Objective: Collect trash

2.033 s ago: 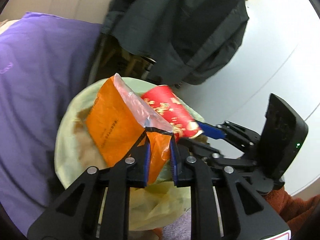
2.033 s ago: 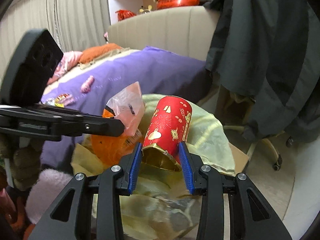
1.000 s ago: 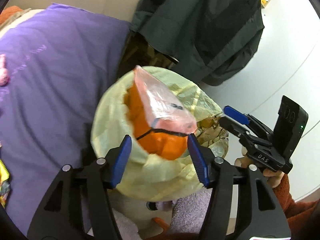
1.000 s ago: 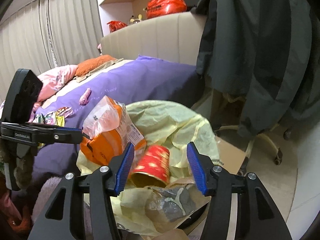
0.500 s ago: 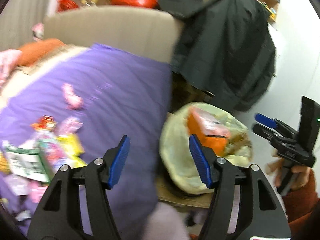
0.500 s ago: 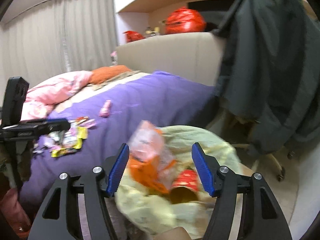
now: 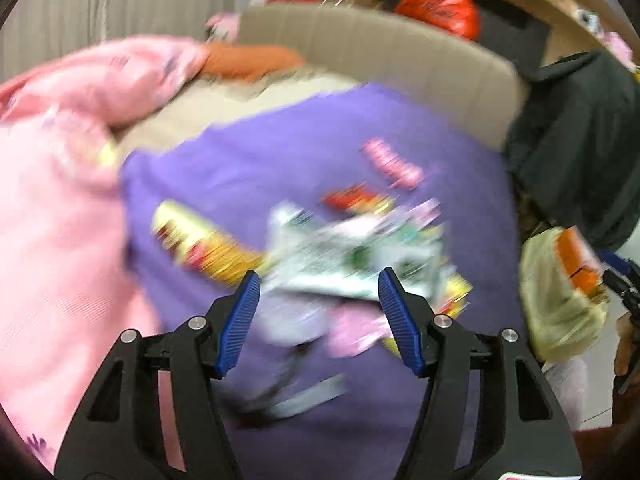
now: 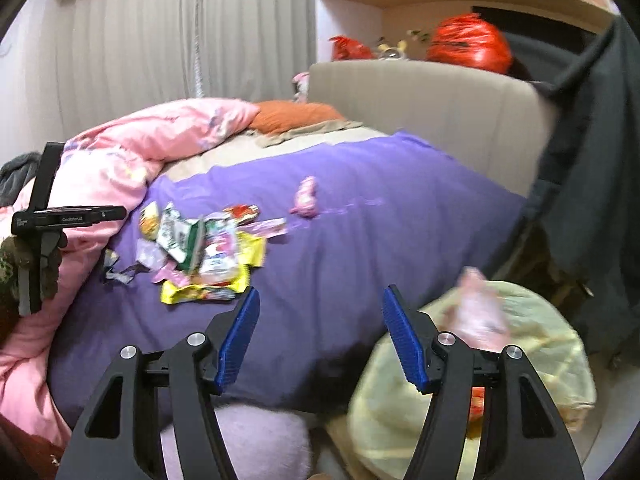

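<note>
Both claws wide open, empty: left claw (image 7: 318, 294), right claw (image 8: 320, 308). Wrapper pile (image 8: 200, 248) mid-bed on purple blanket (image 8: 380, 208); print unreadable. Yellow-lined bin (image 8: 540, 340) beside bed's edge.

Two fisheye views w/ dark rounded corners; straight lines bow near the edges. Soft, even indoor light, no hard shadows or glare. Left wrist view is heavily motion-blurred: the wrappers (image 7: 352, 248) on the purple blanket (image 7: 280, 160) smear into streaks. Right wrist view is sharper; only the yellow bag (image 8: 536, 344) at lower right is blurred. Curtain (image 8: 180, 40) looks pale grey.
</note>
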Tool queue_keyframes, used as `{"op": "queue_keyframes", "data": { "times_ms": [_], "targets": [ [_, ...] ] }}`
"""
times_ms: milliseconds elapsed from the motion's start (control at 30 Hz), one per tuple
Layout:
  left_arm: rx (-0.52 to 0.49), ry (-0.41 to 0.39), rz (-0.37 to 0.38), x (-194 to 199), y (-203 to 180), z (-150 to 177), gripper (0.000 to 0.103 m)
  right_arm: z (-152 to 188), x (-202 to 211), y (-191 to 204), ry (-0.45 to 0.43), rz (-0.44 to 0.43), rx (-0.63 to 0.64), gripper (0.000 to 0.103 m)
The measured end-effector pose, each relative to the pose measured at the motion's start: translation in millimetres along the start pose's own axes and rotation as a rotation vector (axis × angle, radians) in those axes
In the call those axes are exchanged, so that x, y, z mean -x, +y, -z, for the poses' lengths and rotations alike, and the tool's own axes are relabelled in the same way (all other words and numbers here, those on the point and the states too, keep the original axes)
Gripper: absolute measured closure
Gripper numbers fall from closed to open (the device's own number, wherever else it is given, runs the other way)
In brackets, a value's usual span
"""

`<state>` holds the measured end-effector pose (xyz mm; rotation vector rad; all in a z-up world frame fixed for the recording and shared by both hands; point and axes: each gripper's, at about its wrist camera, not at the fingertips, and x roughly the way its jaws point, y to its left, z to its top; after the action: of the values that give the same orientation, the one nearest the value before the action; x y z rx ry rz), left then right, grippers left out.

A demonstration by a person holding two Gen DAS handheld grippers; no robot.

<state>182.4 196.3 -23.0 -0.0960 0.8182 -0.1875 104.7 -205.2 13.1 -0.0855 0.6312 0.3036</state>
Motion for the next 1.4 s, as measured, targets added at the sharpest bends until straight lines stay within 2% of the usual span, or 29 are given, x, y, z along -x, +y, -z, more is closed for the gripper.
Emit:
{"op": "queue_keyframes", "data": {
  "times_ms": [100,200,267,400,533,600,633,733,900,1067,1200,1400],
  "targets": [
    [0.021,0.108,-0.013,-6,37,17,0.045,-2,-15,25,0.013,-0.025,0.027,0.043],
    [0.043,0.144,0.04,-8,47,29,0.045,1,-30,46,0.035,-0.052,0.054,0.043],
    [0.018,0.168,0.052,-14,37,33,0.045,3,-41,56,0.059,-0.064,0.062,0.043],
    [-0.094,0.24,-0.061,-29,8,50,0.045,9,-48,68,0.069,-0.08,0.073,0.043],
    [-0.125,0.285,-0.061,-29,-4,61,0.045,16,-50,71,0.083,-0.083,0.083,0.043],
    [-0.123,0.302,-0.067,-31,-6,63,0.059,18,-52,69,0.093,-0.081,0.082,0.043],
    [-0.122,0.3,-0.074,-31,-7,63,0.072,18,-53,68,0.094,-0.083,0.078,0.043],
    [-0.103,0.281,-0.064,-34,-7,60,0.089,18,-59,65,0.097,-0.108,0.05,0.043],
    [-0.091,0.184,0.037,-25,-24,42,0.089,10,-70,80,0.096,-0.149,0.083,0.043],
    [0.008,0.057,0.167,-11,-25,16,0.089,-11,-87,109,0.052,-0.183,0.187,0.043],
    [0.089,0.063,0.172,-16,-10,10,0.089,-27,-108,143,0.019,-0.189,0.332,0.043],
    [0.281,0.075,0.174,-22,49,10,0.089,-37,-153,196,0.0,-0.13,0.569,0.043]
  ]
}}
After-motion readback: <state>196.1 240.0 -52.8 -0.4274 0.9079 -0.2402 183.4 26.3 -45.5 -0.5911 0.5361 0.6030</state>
